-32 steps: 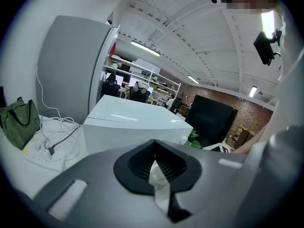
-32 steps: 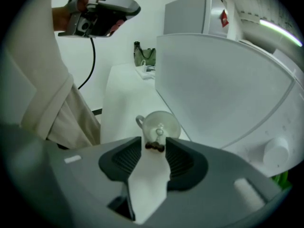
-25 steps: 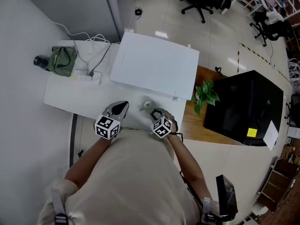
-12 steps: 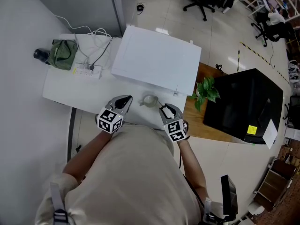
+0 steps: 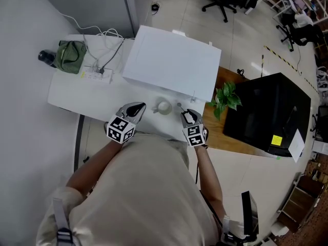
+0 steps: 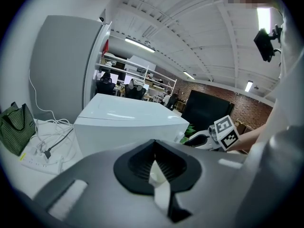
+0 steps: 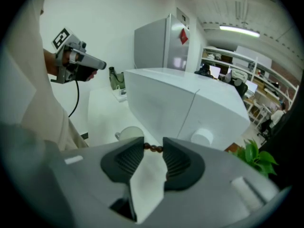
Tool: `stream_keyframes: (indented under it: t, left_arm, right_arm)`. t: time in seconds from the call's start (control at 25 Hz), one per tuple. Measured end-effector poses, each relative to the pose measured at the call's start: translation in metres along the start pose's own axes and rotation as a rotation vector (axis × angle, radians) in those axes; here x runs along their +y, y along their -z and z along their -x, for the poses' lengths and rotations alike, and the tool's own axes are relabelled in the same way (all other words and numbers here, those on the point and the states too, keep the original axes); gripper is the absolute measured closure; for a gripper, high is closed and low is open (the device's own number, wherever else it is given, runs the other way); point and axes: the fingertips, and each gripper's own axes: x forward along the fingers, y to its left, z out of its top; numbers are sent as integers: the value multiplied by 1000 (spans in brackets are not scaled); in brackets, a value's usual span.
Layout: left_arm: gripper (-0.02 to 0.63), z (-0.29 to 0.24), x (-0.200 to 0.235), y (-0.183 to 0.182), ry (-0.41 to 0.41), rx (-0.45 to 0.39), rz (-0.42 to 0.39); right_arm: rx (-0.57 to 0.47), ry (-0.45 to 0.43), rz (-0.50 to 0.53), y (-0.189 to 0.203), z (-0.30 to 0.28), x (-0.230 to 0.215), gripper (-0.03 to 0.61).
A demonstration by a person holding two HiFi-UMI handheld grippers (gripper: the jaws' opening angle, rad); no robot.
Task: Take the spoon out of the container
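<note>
Spoon (image 7: 153,148) is pinched in our right gripper (image 5: 187,115), right of the cup (image 5: 163,106); our left gripper (image 5: 136,108), left of it, is closed.

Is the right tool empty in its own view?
No: the right tool grips the spoon, whose brown beaded handle spans the gap between its jaw tips.

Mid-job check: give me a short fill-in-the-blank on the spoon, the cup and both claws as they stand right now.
1. The brown-handled spoon is gripped by the ____ claw.
2. In the head view, the cup stands on the white table ____ the two claws.
3. The left claw has its jaws together, holding ____.
4. The green bag lies at the table's far ____ end in the head view.

Missing words: right; between; nothing; left.
</note>
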Motion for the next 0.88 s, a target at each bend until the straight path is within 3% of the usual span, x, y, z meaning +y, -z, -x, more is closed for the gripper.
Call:
stream_keyframes:
  t: [0.6,0.88]
  left_arm:
    - [624,11,3,13,-20,21,4]
    - [624,16,4,24,-29,34,16]
  right_arm:
    - [140,-15,-38,90,-43,16,453]
    - [303,-70,-20,153,-61,36,453]
